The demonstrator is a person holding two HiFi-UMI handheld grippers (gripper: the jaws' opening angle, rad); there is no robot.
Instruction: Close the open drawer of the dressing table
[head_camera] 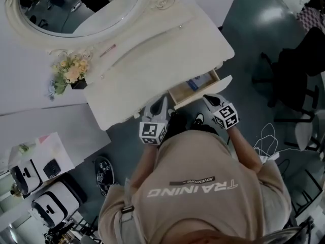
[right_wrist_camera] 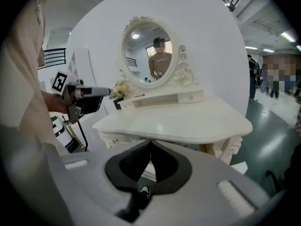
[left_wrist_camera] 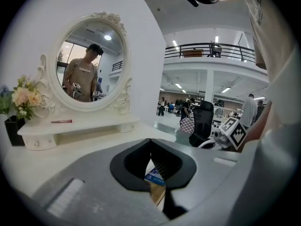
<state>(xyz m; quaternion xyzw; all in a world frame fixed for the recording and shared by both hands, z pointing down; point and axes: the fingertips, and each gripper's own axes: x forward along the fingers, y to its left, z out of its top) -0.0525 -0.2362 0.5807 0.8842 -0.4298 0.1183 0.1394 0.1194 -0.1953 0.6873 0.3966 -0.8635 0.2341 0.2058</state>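
Note:
The cream dressing table (head_camera: 152, 60) with its oval mirror (head_camera: 76, 9) stands ahead of me. Its drawer (head_camera: 195, 88) is pulled out at the front right; it shows a wooden bottom and a blue packet (head_camera: 194, 83). My left gripper (head_camera: 161, 101) hovers at the table's front edge, just left of the drawer, with its jaws shut on nothing. My right gripper (head_camera: 209, 98), also shut and empty, is at the drawer's front panel. In the left gripper view the shut gripper (left_wrist_camera: 150, 140) frames the blue packet (left_wrist_camera: 155, 176). In the right gripper view the gripper (right_wrist_camera: 150, 143) points under the tabletop (right_wrist_camera: 178, 119).
A flower pot (head_camera: 71, 70) and a pink stick (head_camera: 107, 50) sit on the table's left side. A black office chair (head_camera: 299, 75) stands to the right, with white cables (head_camera: 266, 144) on the floor. A low white stand (head_camera: 35, 141) with white devices (head_camera: 43, 187) is at the lower left.

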